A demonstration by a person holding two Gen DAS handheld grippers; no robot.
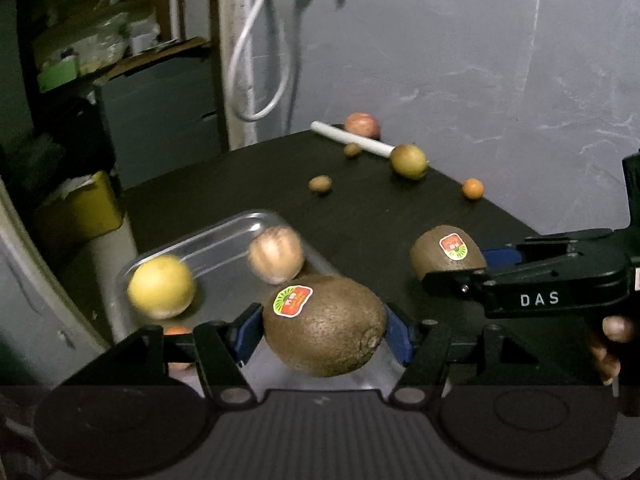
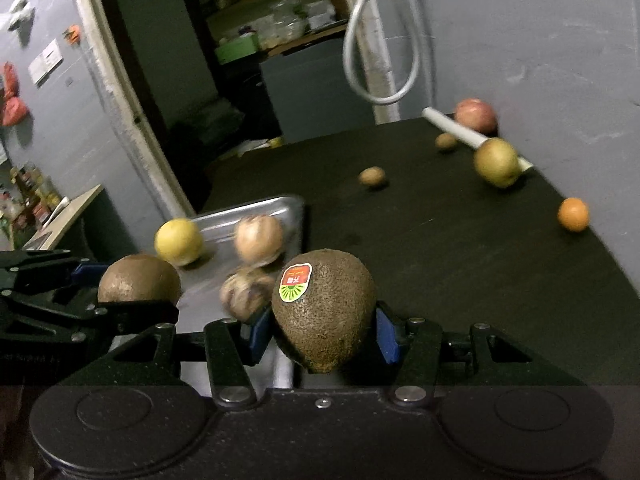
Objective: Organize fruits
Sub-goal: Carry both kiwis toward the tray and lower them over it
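The left gripper clamps a kiwi above a metal tray holding a lemon and a tan fruit. To the right, the right gripper grips a second kiwi over the dark table.

metal tray at near-left of dark table, holding yellow round citrus left of tan ribbed fruit | two small brown nuts mid-table | white rod at far edge, red apple behind it, green pear at its right end | small orange farthest right
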